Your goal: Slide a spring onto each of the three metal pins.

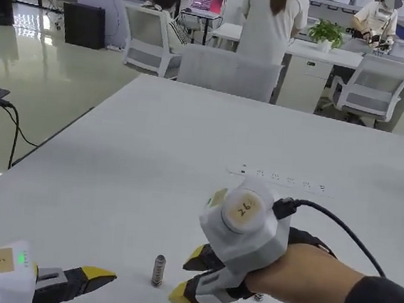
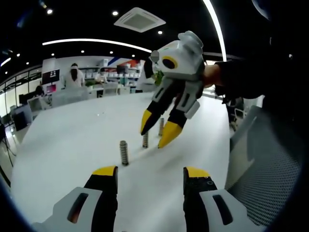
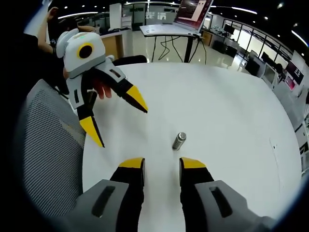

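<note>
Standing upright on the white tabletop point(image 1: 151, 154), a grey coiled spring on its metal pin point(image 1: 158, 270) sits between both grippers. The white, yellow-tipped left gripper point(image 2: 150, 171) has its jaws apart, empty. The matching right gripper point(image 3: 161, 163) is likewise spread and empty, the spring just ahead. Two further upright pins point(image 2: 145, 140) stand beneath its tips.

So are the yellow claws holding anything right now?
No, nothing is held. The left gripper and the right gripper both have their jaws apart and empty. The spring stands untouched just ahead of the right one.
</note>
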Available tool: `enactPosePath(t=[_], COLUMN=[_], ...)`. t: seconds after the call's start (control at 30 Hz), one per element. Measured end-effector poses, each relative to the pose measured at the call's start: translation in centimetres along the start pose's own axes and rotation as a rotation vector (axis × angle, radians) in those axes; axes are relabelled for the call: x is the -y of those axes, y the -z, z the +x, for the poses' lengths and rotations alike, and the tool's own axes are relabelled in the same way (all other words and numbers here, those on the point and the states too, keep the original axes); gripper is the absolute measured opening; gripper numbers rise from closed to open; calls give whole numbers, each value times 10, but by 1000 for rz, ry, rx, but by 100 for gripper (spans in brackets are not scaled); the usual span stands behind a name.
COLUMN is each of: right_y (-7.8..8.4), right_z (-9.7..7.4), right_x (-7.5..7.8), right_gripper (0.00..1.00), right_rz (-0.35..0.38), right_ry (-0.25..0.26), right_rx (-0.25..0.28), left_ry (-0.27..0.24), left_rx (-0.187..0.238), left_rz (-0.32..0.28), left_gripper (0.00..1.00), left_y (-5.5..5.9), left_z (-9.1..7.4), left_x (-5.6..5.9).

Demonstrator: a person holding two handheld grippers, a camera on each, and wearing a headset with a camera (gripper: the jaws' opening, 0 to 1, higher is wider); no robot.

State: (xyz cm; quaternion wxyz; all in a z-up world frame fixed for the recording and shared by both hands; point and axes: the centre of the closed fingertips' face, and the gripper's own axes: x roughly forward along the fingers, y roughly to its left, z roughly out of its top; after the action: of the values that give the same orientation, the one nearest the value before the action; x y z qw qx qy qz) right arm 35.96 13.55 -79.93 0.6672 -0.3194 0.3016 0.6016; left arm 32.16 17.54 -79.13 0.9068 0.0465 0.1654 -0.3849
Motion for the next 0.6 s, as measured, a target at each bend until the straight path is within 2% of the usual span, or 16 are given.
enactPosePath(t=[0.37,0.6], right_y=[7,14], right_z=[-11,-21], right_x=[-13,-22], right_gripper=[31,33], right_rz=[37,84], right_ry=[13,15], right_rx=[53,94], left_ry=[1,3], left_rx=[-1,0], left_rz=[0,4], left_gripper=[51,52], left_y=[-1,-3], left_z=[0,2], left_x=[0,0])
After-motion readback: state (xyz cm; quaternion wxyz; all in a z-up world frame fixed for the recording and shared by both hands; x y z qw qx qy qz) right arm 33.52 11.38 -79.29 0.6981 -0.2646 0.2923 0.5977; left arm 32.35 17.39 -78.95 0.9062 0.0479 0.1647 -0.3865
